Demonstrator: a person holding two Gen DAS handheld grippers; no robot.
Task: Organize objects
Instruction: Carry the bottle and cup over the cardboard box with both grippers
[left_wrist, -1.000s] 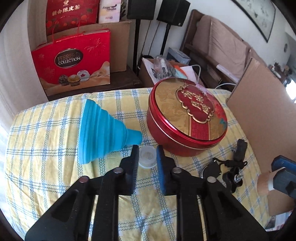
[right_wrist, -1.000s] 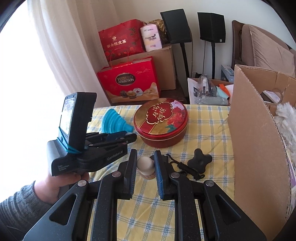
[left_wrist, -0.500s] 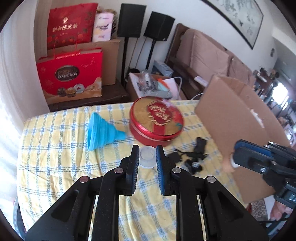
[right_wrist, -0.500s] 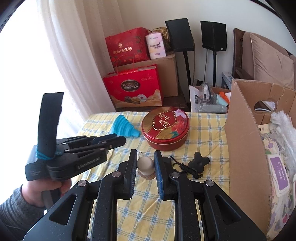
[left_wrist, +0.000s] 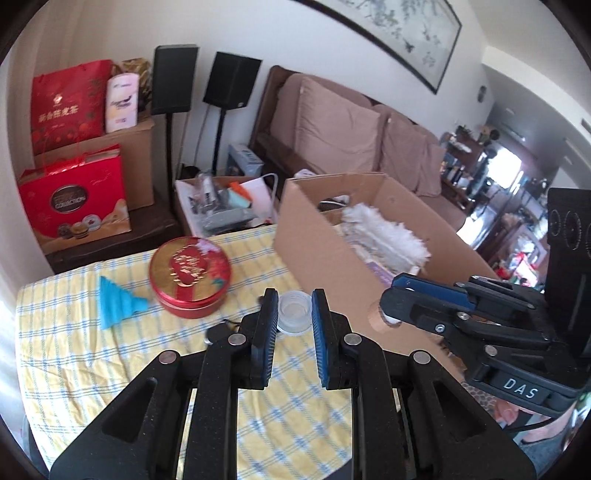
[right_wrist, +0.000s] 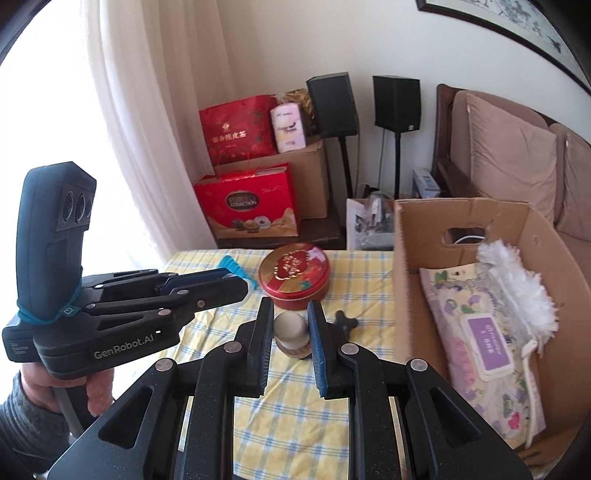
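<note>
My left gripper (left_wrist: 294, 306) is shut on a small clear plastic cup (left_wrist: 293, 312) and holds it well above the checked tablecloth (left_wrist: 74, 354). My right gripper (right_wrist: 291, 325) is shut on a grey round-topped object with a wooden base (right_wrist: 291, 334), also held in the air. An open cardboard box (right_wrist: 406, 280) stands at the table's right side with a white duster (right_wrist: 517, 280) and a wipes pack (right_wrist: 487, 328) inside. The box also shows in the left wrist view (left_wrist: 325, 251). The right gripper is seen there against the box wall (left_wrist: 391, 306).
A red and gold round tin (left_wrist: 190, 277) and a blue folding funnel (left_wrist: 116, 301) lie on the table. A black knobbed object (right_wrist: 345, 321) lies near the box. Red gift bags (right_wrist: 247, 206), speakers and a sofa stand behind the table.
Both grippers have risen and swung right toward the cardboard box, each still holding its object. The table now sits farther below, and the inside of the box has come into view.
</note>
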